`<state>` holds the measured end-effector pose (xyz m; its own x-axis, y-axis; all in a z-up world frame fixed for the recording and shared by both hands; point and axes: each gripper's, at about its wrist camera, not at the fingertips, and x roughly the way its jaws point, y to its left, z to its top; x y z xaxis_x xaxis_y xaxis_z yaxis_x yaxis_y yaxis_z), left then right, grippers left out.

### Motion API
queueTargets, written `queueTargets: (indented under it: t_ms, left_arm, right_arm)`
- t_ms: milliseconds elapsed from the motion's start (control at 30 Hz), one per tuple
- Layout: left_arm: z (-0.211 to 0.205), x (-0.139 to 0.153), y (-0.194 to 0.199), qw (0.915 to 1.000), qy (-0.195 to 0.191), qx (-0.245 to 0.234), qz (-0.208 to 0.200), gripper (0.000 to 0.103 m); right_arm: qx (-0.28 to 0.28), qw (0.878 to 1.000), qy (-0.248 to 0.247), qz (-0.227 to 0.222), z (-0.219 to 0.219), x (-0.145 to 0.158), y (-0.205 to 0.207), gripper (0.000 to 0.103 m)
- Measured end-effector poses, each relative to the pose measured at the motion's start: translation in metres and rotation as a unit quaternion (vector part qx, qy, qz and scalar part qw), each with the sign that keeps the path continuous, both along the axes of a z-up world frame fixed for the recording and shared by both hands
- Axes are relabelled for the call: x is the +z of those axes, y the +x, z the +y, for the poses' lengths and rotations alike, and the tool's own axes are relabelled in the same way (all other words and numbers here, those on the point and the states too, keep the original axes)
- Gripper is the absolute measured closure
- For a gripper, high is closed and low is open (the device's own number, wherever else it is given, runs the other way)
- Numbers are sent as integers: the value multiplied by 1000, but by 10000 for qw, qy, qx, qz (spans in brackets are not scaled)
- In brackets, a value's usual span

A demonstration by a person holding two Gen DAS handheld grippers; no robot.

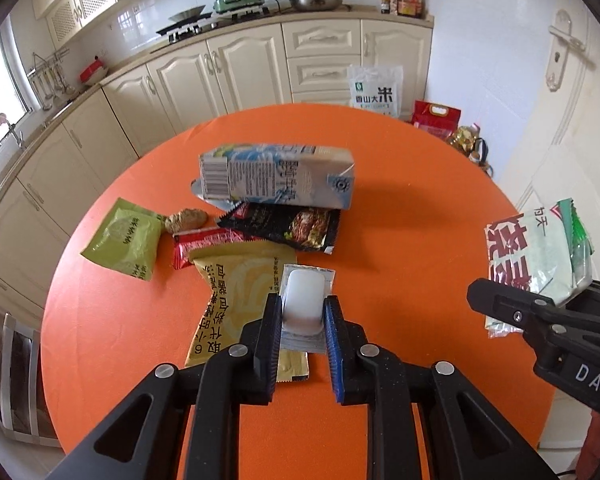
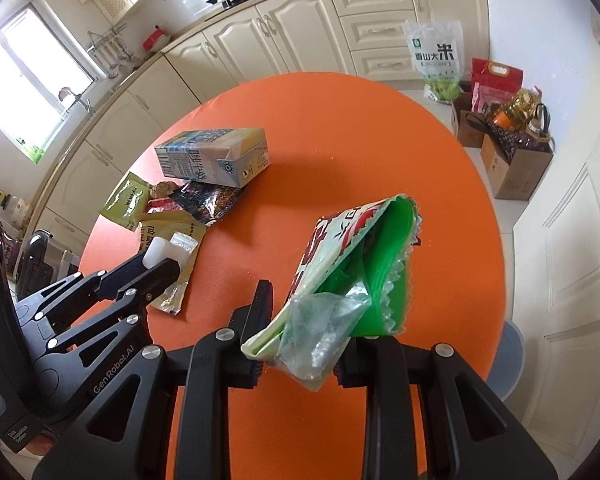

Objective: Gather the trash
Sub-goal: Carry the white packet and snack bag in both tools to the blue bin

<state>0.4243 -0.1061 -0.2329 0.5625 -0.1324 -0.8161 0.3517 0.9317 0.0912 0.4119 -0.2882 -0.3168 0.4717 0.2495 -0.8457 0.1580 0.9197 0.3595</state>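
While the right gripper [image 2: 300, 344] clamps an open green-lined bag [image 2: 356, 264] above the orange worktop [image 1: 400, 240], the left gripper [image 1: 303, 320] pinches a white blister pack [image 1: 304, 300], seemingly just lifted. Milk carton [image 1: 276, 176] and wrappers [image 1: 280, 224] remain uncollected.

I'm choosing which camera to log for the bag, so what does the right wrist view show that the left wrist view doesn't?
Only the right wrist view: the green inside of the open bag and crumpled clear plastic at its mouth. Only the left wrist view: the left gripper head-on, jaws closed on the white blister pack, and a brown lump. Both: the orange table, milk carton and wrappers.
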Motion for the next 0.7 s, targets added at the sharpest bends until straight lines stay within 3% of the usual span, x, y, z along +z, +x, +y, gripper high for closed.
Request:
queueTargets:
  t_ms: [333, 700]
  left_arm:
    - [-26, 33, -40, 9978, -330, -477, -310, 87]
    - [-102, 49, -99, 9859, -602, -1530, -312, 87]
  right_arm:
    - [-458, 9981, -304, -295, -22, 46, -53, 77]
    - [-1549, 9850, -663, -363, -94, 83, -149, 77]
